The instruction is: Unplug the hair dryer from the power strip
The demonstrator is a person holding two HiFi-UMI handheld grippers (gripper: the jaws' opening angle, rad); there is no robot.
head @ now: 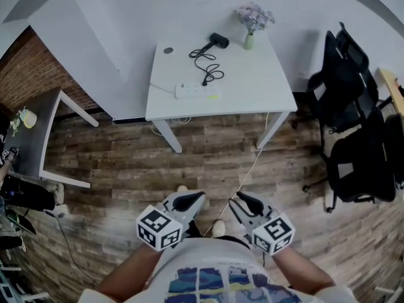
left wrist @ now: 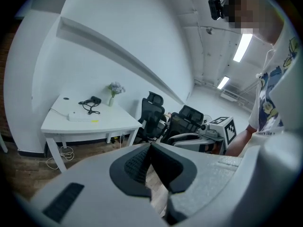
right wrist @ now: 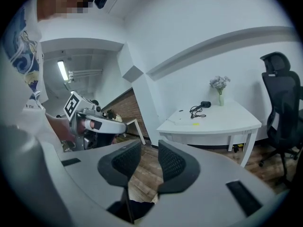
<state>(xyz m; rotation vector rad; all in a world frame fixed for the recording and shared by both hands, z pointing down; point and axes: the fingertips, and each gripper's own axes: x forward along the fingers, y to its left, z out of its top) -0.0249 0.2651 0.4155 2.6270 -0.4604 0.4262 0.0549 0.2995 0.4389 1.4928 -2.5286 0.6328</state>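
The person stands well back from the white bench (head: 252,87), both claws held low in front of the body, with a broad run of bare wood floor (head: 126,169) between them and the bench's near edge.

The left claw (head: 197,197) has its pads brought together at the tips and grips nothing. The right claw (head: 235,199) stands with a clear gap between its pads, and only floor shows through it.

The dryer (head: 218,40) lies at the far side of the bench, near the wall (head: 158,5). A vase (head: 250,41) of pale flowers stands just to its right. The black cord (head: 208,65) loops from the dryer toward the near side and ends at the strip (head: 197,91). From here the plug is too small to tell how it sits. The strip lies along the near edge, left of centre, close to the near left corner. The right half of the bench top is bare.

To the right, black chairs (head: 353,125) crowd the space beside the bench's right edge. To the left, a grey bench (head: 38,137) stands well apart from the white one, leaving open floor between. A thin pale cable (head: 246,175) trails across the floor from the bench's near right leg toward the person's feet.
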